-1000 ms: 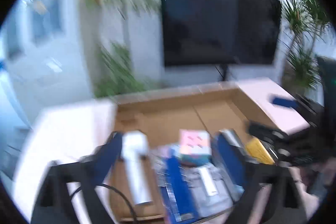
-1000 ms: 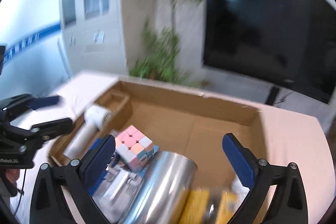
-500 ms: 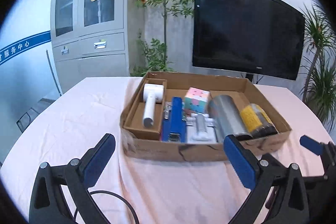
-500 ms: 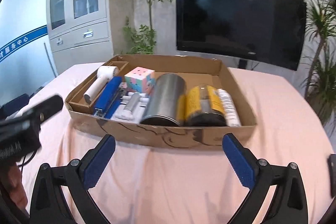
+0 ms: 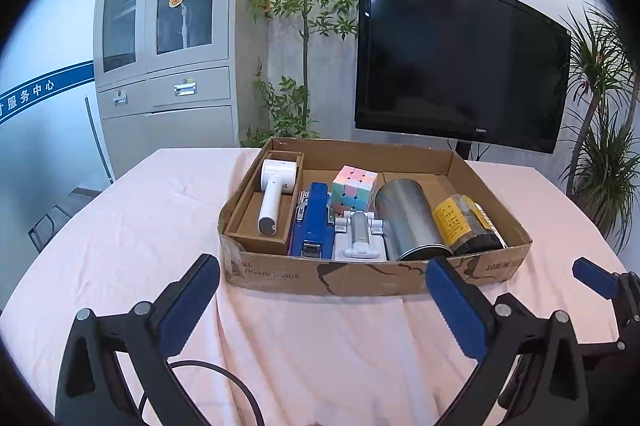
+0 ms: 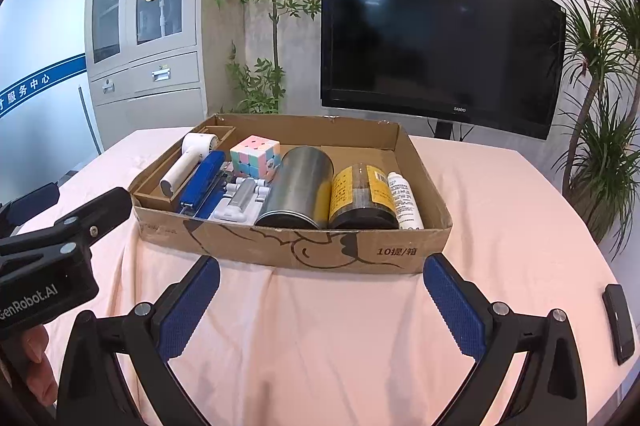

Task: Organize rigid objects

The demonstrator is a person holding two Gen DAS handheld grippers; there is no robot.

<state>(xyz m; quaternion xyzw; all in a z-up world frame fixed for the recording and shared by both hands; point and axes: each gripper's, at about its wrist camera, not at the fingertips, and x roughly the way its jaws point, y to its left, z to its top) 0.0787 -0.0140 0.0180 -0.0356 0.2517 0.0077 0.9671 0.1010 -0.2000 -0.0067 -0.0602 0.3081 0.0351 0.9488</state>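
A shallow cardboard box (image 5: 372, 276) (image 6: 360, 250) stands on the pink tablecloth. Inside lie a white handheld fan (image 5: 274, 194) (image 6: 182, 162), a blue stapler (image 5: 314, 222) (image 6: 202, 178), a pastel cube (image 5: 354, 186) (image 6: 254, 154), a white and silver stand (image 5: 360, 236) (image 6: 242, 200), a steel can (image 5: 406, 218) (image 6: 300, 186), a yellow-labelled jar (image 5: 460, 222) (image 6: 360, 196) and a white bottle (image 6: 404, 200). My left gripper (image 5: 320, 306) hangs open and empty in front of the box. My right gripper (image 6: 320, 302) is open and empty too, also short of the box's front wall.
A black flat device (image 6: 618, 322) lies on the cloth at the right edge. A large dark TV (image 5: 460, 58), a grey cabinet (image 5: 164, 46) and potted plants (image 5: 600, 130) stand behind the table. A hand (image 6: 36, 362) holds the left gripper's body at lower left of the right wrist view.
Both grippers have pulled back from over the box to a spot in front of it. The last half second shows little movement, and both stayed open.
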